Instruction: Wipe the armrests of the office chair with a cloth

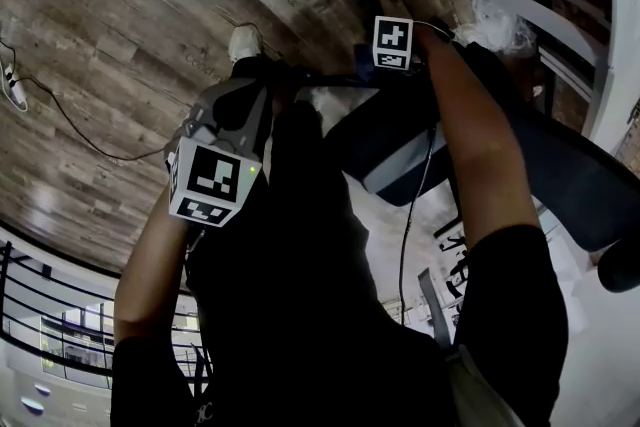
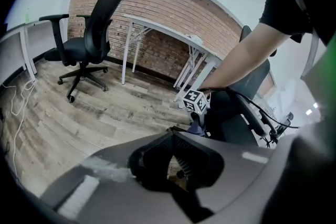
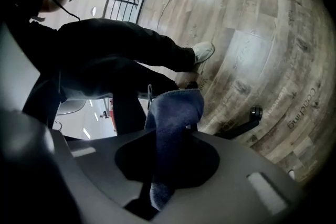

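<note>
My right gripper (image 3: 169,136) is shut on a blue cloth (image 3: 176,113) that sticks out past its jaws and folds over. In the head view its marker cube (image 1: 392,42) is held out over the black office chair (image 1: 560,175), close to the chair's seat edge (image 1: 400,170). The left gripper view shows that right gripper (image 2: 197,119) with the cloth (image 2: 196,127) hanging beside the chair's armrest (image 2: 256,119); whether they touch is hidden. My left gripper (image 2: 173,136) is held back at the left (image 1: 250,95), jaws together and holding nothing.
A second black office chair (image 2: 92,34) stands far off on the wooden floor, beside a white desk (image 2: 168,34). The person's leg and white shoe (image 3: 202,52) are below the cloth. A chair caster (image 3: 255,112) and a floor cable (image 1: 60,115) lie nearby.
</note>
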Available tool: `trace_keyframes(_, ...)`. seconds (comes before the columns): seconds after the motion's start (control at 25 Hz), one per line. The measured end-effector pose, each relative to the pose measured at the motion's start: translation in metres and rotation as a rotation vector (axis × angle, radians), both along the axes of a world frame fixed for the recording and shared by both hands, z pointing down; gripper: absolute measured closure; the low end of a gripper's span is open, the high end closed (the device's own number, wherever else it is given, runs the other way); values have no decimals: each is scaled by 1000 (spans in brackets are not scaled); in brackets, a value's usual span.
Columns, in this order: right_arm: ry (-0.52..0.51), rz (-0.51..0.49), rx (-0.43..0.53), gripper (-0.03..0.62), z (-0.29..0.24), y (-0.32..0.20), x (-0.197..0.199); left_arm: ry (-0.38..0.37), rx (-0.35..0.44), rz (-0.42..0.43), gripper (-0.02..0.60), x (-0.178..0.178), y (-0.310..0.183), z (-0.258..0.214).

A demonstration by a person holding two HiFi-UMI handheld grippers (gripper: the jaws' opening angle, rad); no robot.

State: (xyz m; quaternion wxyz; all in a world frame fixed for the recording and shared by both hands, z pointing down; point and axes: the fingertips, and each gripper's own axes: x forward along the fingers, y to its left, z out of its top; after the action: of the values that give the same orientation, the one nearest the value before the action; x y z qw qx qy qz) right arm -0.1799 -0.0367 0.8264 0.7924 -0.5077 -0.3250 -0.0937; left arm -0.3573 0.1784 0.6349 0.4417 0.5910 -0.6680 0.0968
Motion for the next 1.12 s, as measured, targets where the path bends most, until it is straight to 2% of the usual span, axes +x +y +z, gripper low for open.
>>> trace_keyframes(0.2, 119, -67, -59, 534, -29, 18, 15, 5, -4, -20, 577, -2, 8, -1)
trace_keyframes(0.36, 214, -186, -112, 534, -71, 29, 26, -1, 18, -4, 577, -4, 5, -14)
trace_keyframes(0.52, 226, -290, -144, 534, -97, 42, 33, 1, 34, 23, 577, -2, 1, -28)
trace_keyframes(0.68, 273, -286, -167, 534, -117, 53, 42, 8, 38, 44, 577, 0, -1, -37)
trace_keyframes(0.84, 327, -225, -147, 535, -145, 61, 41, -17, 60, 77, 577, -9, -8, -55)
trace_keyframes(0.88, 308, -209, -136, 536, -151, 62, 33, -19, 63, 84, 577, -11, -9, -58)
trace_keyframes(0.96, 199, -150, -121, 534, -165, 62, 3, -14, 66, 95, 577, -13, -10, -59)
trace_keyframes(1.12, -193, 53, -192, 534, -195, 74, -71, -50, 80, 158, 577, -25, -26, -66)
